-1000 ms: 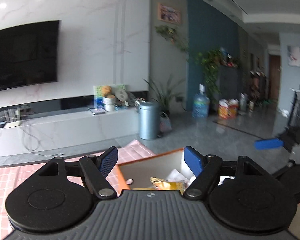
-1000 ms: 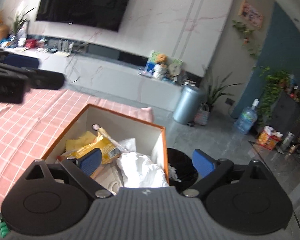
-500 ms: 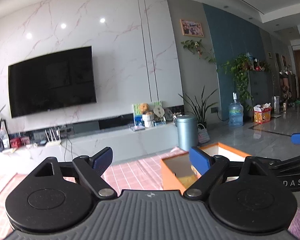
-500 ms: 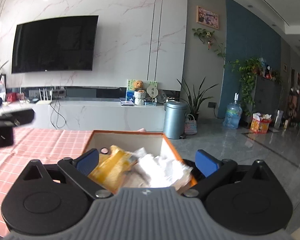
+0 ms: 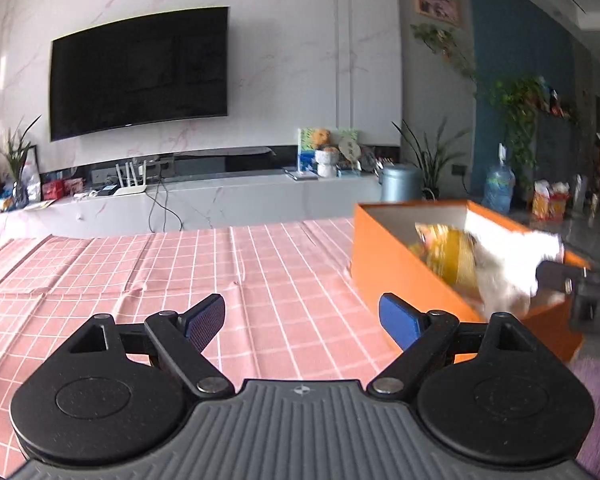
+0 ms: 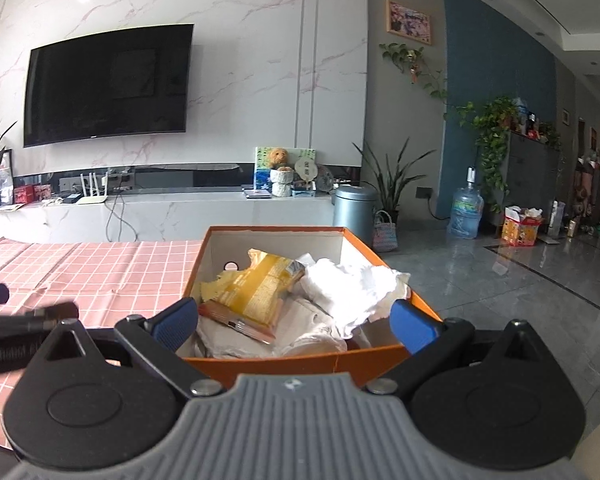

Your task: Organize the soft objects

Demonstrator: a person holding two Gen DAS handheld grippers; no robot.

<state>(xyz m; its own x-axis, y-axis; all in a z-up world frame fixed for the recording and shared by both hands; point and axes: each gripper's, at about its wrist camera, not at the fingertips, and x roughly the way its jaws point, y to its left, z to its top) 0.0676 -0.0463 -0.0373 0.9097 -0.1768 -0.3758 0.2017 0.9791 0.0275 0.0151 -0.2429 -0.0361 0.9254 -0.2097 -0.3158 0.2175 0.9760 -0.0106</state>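
Right wrist, orange box (image 6: 284, 364) lengthwise away, both tongs (image 6: 294, 326) (image 5: 302, 320) released, empty.

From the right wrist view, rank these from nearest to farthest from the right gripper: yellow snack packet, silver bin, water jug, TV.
Measured from the right gripper:
1. Yellow snack packet: in the orange box, just ahead between the fingers.
2. Silver bin: on the floor beyond the box, slightly right.
3. Water jug: farther right, by the blue wall.
4. TV: on the back wall, upper left.
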